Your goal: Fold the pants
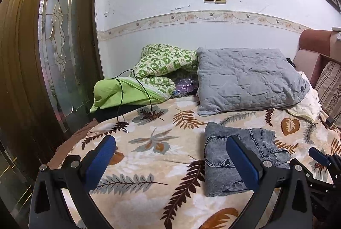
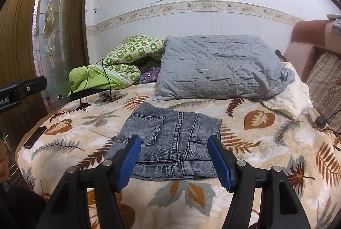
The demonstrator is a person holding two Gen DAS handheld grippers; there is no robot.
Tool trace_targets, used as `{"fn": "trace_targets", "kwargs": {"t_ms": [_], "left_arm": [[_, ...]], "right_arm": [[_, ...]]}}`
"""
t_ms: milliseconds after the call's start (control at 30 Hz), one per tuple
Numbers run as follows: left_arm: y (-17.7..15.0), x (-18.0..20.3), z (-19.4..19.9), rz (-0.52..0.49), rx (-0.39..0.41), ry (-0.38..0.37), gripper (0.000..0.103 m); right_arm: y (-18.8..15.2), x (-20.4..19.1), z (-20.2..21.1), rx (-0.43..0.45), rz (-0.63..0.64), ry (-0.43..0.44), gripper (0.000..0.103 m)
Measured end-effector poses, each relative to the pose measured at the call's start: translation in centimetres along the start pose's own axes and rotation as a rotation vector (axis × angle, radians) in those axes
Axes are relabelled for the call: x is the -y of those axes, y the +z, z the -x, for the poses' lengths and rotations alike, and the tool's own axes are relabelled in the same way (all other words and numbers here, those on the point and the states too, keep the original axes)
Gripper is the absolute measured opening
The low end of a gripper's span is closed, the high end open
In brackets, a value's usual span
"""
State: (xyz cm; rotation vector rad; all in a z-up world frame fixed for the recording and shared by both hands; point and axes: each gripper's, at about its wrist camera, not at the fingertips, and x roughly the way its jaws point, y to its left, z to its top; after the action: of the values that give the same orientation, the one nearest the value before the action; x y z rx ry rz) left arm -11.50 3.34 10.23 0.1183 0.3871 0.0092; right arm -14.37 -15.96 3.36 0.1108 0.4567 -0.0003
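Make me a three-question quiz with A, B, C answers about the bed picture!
1. Where are the jeans?
A. on the blanket
B. on the floor
C. on the grey pillow

2. What colour are the tongs' pads?
A. red
B. blue
C. yellow

3. How are the jeans?
A. spread out flat
B. hanging up
C. folded small

Answers:
1 A, they lie on the leaf blanket, in front of the pillow.
2 B, both pads show blue.
3 C, they form a compact layered packet.
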Motion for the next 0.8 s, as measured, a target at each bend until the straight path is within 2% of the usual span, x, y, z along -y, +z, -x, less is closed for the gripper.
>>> {"fn": "trace_targets", "kwargs": {"t_ms": [800], "left_arm": [[2.1, 0.9, 4.4, -0.004, 0.028, -0.015, 0.103]], "right_arm": [[0.2, 1.6, 2.8, 0.067, -0.041, -0.003, 0.069]]}}
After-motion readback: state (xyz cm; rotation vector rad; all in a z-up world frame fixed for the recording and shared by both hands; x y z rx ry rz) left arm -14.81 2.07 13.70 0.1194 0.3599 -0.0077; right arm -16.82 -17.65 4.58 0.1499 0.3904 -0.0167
